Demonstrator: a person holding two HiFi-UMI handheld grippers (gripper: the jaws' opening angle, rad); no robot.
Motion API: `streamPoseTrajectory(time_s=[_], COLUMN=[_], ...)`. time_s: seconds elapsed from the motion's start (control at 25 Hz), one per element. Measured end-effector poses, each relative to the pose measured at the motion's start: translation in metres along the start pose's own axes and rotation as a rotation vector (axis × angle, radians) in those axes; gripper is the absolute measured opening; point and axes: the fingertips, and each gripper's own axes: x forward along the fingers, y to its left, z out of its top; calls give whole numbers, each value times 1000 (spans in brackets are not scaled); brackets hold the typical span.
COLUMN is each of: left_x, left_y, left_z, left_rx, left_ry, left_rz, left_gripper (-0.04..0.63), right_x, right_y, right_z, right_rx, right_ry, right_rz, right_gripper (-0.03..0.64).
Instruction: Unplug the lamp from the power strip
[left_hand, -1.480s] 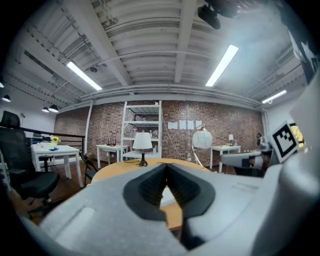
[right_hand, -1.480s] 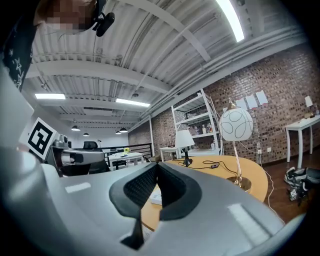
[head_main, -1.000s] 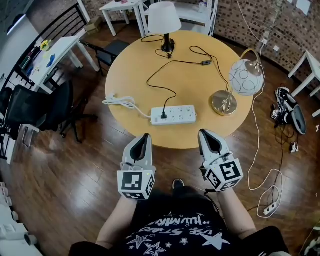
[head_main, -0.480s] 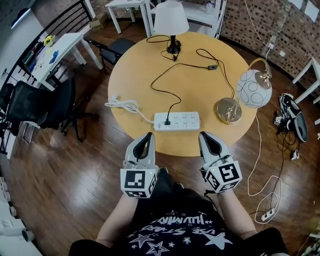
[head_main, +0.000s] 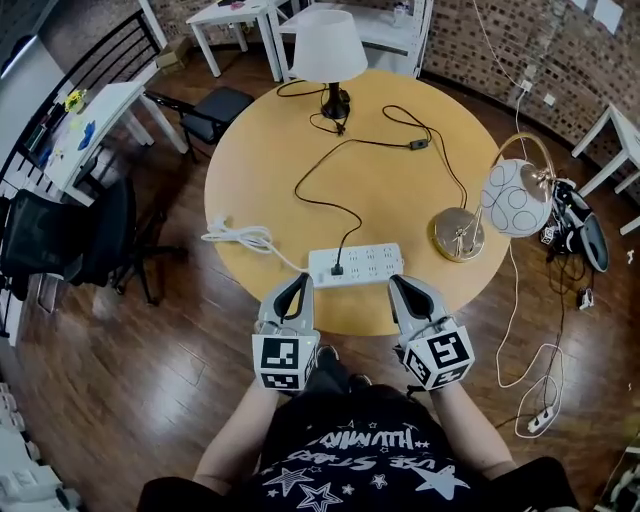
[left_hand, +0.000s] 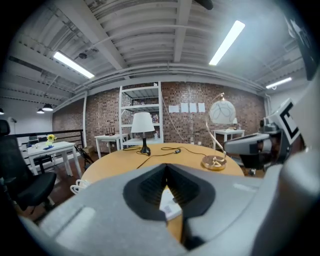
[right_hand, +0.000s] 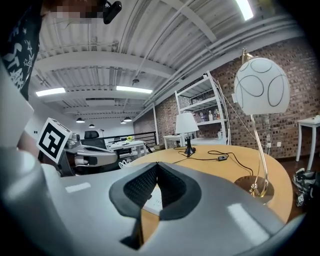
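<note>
Head view: grey left gripper (head_main: 298, 283) and right gripper (head_main: 399, 285), both closed tight and empty, hover near the white rectangular power strip (head_main: 357, 264) on the round wooden table (head_main: 400, 190).

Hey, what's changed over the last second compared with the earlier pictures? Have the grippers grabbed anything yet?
Both grippers came forward to the near edge of the table. The left gripper and right gripper now sit just short of the power strip, one near each end. Nothing was grabbed; both are shut and empty, as before. The black plug stays in the strip, and the white-shade lamp and globe lamp haven't moved.
</note>
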Motion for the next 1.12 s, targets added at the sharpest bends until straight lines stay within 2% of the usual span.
streamPoseTrajectory(time_s=[0.28, 0.44, 0.64, 0.72, 0.88, 1.12], left_x=[36, 53, 69, 75, 86, 96], left_y=[19, 15, 9, 10, 10, 9], left_z=[-37, -61, -85, -93, -107, -123], left_rx=[53, 113, 233, 264, 302, 335], left_ry=[86, 163, 246, 274, 322, 387], left_rz=[-53, -117, -216, -245, -284, -311], left_gripper=[5, 5, 5, 5, 5, 5], right_x=[34, 49, 65, 69, 76, 81], right_y=[19, 19, 36, 41, 45, 42], right_z=[-25, -41, -70, -80, -94, -106], right_rx=[-25, -27, 15, -7, -72, -83], right_ry=[75, 128, 262, 297, 362, 419], right_rz=[35, 19, 111, 123, 125, 139], right_gripper=[8, 8, 8, 8, 8, 8])
